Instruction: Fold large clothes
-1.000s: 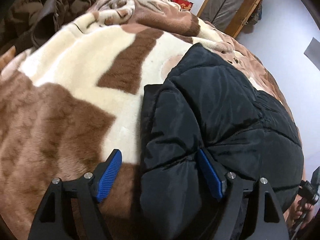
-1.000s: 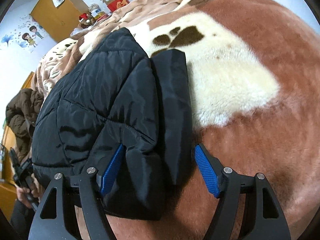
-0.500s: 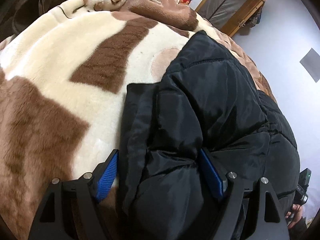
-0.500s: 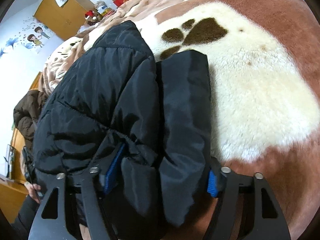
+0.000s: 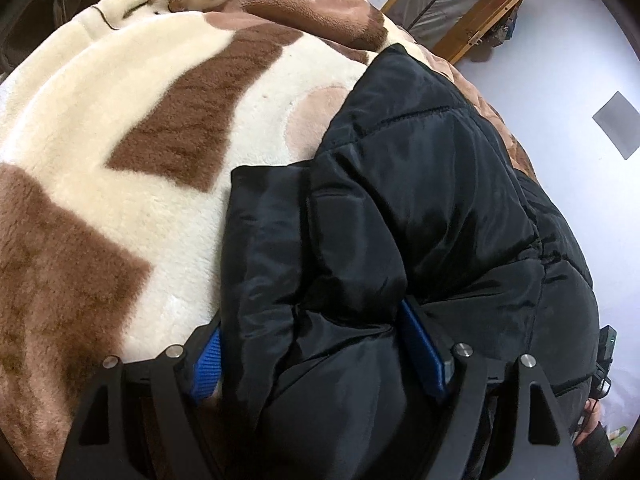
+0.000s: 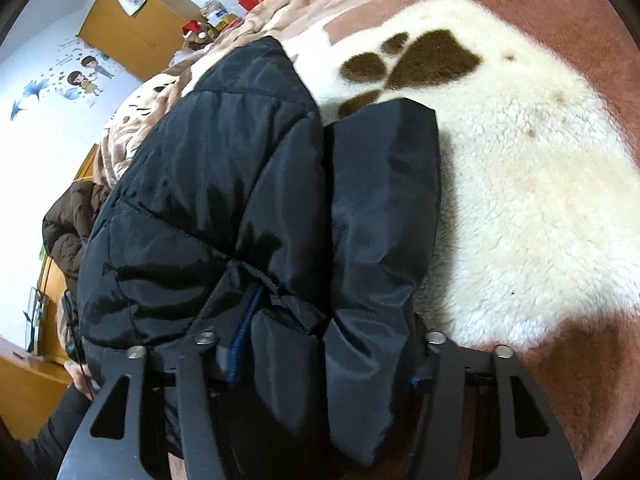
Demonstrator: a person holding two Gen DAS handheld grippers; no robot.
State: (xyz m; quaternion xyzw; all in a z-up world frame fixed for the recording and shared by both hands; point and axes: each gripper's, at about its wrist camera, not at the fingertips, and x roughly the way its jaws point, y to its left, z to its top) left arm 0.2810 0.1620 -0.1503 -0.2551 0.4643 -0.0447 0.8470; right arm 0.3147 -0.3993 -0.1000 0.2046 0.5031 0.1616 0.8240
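Observation:
A black puffer jacket [image 5: 420, 208] lies folded on a brown and cream fleece blanket [image 5: 120, 128]. My left gripper [image 5: 316, 356] has its blue pads on either side of the jacket's near left corner, jaws wide with thick padding between them. In the right wrist view the jacket [image 6: 248, 184] fills the middle, and my right gripper [image 6: 324, 356] straddles its near right corner the same way; its blue pads are mostly buried in the fabric. A folded sleeve [image 6: 384, 200] lies along the jacket's right edge.
A brown jacket [image 6: 68, 224] lies heaped at the far left of the bed. A wooden wardrobe [image 6: 132, 28] and boxes stand beyond the bed. A wooden frame [image 5: 460, 12] leans on the far wall. The blanket [image 6: 540, 180] extends to the right.
Both grippers have moved forward onto the jacket's near corners. The fabric now sits deep between the fingers and covers most of the blue pads.

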